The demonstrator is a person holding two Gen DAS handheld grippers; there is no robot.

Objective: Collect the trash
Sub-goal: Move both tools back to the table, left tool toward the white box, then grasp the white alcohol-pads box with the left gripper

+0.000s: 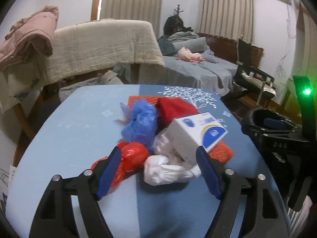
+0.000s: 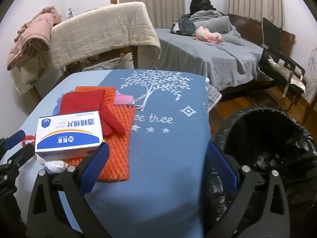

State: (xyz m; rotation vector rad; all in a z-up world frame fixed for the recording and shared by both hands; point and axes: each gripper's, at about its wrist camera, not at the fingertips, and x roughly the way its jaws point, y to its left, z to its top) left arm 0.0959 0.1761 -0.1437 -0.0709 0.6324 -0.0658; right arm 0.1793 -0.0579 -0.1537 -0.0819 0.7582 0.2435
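My left tongs (image 1: 158, 170) gape wide around the near edge of the trash pile, holding nothing; a white bag (image 1: 168, 168) lies between them, a red bag (image 1: 130, 158) beside. My right tongs (image 2: 158, 166) hang wide and empty over bare table (image 2: 162, 178). I judge grasping comes next. The lined bin (image 2: 265, 138) waits past the table's right edge.

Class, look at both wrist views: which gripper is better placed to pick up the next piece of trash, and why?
The left gripper, probably: its open jaws already flank the white bag in the pile. The right gripper is open over bare tablecloth, nearer the bin.
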